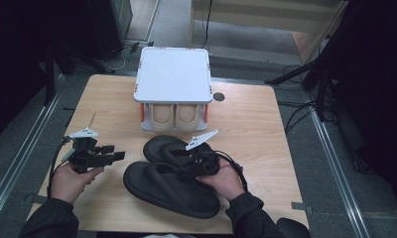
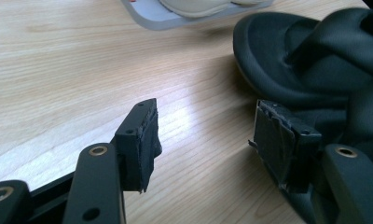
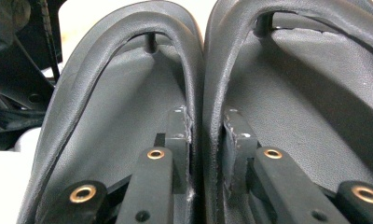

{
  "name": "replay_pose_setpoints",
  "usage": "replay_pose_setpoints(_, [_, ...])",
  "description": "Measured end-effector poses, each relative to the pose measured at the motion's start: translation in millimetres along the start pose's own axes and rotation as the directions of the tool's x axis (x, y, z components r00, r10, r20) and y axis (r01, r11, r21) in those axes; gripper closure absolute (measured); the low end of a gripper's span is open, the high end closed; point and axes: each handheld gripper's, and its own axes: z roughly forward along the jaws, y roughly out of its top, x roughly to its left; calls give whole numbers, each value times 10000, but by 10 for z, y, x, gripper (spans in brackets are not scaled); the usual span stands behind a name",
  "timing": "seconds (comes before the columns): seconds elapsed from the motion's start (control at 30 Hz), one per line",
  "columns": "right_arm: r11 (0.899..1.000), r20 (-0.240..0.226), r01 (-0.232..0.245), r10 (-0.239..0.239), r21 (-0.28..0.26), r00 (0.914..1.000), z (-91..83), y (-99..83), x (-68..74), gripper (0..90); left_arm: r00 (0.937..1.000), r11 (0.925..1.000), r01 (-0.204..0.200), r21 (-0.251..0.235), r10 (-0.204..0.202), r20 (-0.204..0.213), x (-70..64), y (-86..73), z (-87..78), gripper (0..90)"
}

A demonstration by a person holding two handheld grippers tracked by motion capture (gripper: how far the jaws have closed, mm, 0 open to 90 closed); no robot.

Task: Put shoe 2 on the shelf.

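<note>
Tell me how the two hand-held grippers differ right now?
The left hand-held gripper has its jaws spread wide with bare table between them; the right hand-held gripper is pinched shut on the straps of the black sandals. The left one sits beside the sandals, holding nothing; the right one rests over them, gripping both together. Both are black and carry a grey three-cornered plate.

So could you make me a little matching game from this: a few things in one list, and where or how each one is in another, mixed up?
Things:
1. left gripper
2. right gripper
3. black sandals
4. beige shoes

States:
A. lying side by side on the table's near half
B. tucked in the white rack under its flat top
C. open, holding nothing
D. shut on two sandal straps pressed together

Pairs: 1-C, 2-D, 3-A, 4-B
</note>
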Motion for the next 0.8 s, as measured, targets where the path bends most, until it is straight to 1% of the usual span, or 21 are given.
replay_pose_setpoints(0.13, [10000, -203, 19, -18, 25, 9998, -21, 83, -51, 763, 9999, 10000, 65, -38, -66, -150, 17, -33, -32, 407])
replay_pose_setpoints(0.2, [9999, -287, 104, -104, 12, 9995, -40, 136, -72, 762, 9998, 9999, 121, -28, -122, -185, 26, -47, -47, 407])
replay_pose_setpoints(0.33, [9997, -367, 227, -226, 21, 9991, -67, 257, -99, 762, 9995, 9998, 190, -60, -192, -256, 34, -78, -72, 408])
replay_pose_setpoints(0.5, [9995, -647, 294, -298, -63, 9975, -103, 414, -129, 762, 9990, 9995, 302, -77, -304, -321, 51, -115, -109, 408])
replay_pose_setpoints(0.63, [9991, -758, 399, -408, -129, 9963, -172, 549, -131, 762, 9986, 9992, 371, -119, -375, -378, 65, -135, -127, 408])
replay_pose_setpoints(0.7, [9992, -870, 386, -395, -118, 9954, -203, 605, -126, 762, 9985, 9993, 369, -87, -372, -403, 67, -140, -131, 408])
replay_pose_setpoints(0.8, [9993, -917, 346, -355, -111, 9952, -260, 704, -99, 762, 9983, 9991, 409, -91, -412, -406, 64, -143, -128, 407])
